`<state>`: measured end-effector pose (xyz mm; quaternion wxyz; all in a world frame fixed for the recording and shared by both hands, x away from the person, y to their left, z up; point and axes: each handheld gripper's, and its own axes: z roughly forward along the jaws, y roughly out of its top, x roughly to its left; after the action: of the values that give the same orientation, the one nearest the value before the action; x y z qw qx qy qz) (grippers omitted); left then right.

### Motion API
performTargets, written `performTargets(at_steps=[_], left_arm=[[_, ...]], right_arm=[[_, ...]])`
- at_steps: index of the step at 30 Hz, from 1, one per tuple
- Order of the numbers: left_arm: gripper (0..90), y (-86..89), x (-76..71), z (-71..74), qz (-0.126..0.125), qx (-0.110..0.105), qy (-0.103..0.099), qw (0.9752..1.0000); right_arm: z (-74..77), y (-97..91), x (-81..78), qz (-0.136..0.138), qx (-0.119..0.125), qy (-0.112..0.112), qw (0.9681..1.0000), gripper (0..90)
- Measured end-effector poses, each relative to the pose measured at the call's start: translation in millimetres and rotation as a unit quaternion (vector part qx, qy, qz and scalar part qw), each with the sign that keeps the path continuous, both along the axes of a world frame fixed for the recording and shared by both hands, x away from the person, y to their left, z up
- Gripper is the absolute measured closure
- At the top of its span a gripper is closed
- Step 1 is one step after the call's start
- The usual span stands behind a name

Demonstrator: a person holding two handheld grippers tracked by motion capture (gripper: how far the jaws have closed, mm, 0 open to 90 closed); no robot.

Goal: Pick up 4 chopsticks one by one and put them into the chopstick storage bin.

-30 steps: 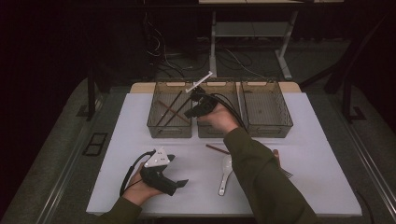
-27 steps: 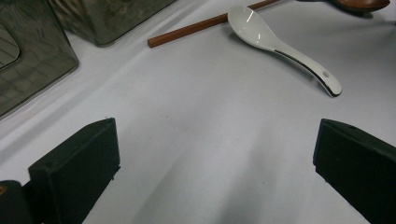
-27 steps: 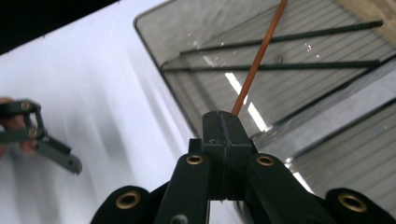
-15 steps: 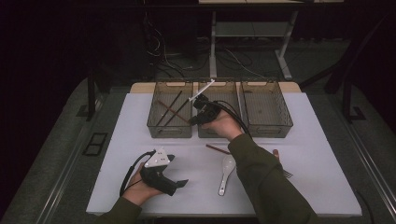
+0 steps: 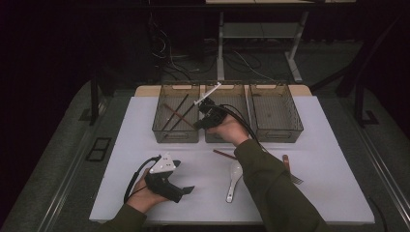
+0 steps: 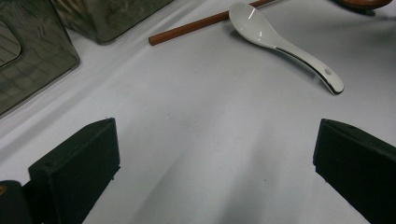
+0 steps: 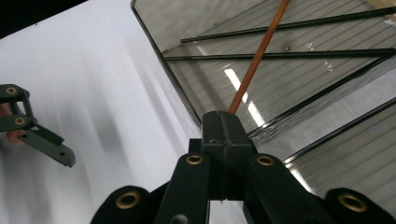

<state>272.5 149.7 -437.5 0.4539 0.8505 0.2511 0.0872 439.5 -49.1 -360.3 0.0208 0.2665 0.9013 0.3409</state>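
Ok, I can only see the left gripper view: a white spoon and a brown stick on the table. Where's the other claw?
Observer: The right claw is up at the left bin, the first of three bins in a row at the far side of the table.
Operator: Is it holding something?
Observer: Yes, it's shut on a brown chopstick, which pokes out over the bin's floor.
Operator: Is there other stuff in that bin?
Observer: A few black chopsticks lie in it, crossing under the brown one.
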Motion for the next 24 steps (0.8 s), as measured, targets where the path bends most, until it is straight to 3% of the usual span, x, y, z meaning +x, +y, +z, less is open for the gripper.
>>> performTargets(at_steps=[8,17,24], left_arm=[[0.0,0.0,-0.3,0.1,0.000,-0.001,-0.001,1.0000],[0.0,1.4,0.1,0.2,0.001,0.003,-0.002,1.0000],[0.0,2.8,-0.2,-0.7,0.003,0.002,0.001,1.0000]], right_arm=[[-4.5,3.9,2.0,-0.004,-0.005,0.003,1.0000,89.3],[2.1,-5.5,-0.7,-0.002,0.014,0.002,0.9999,88.9],[9.2,-27.9,-11.6,0.006,0.041,-0.007,0.9991,69.3]])
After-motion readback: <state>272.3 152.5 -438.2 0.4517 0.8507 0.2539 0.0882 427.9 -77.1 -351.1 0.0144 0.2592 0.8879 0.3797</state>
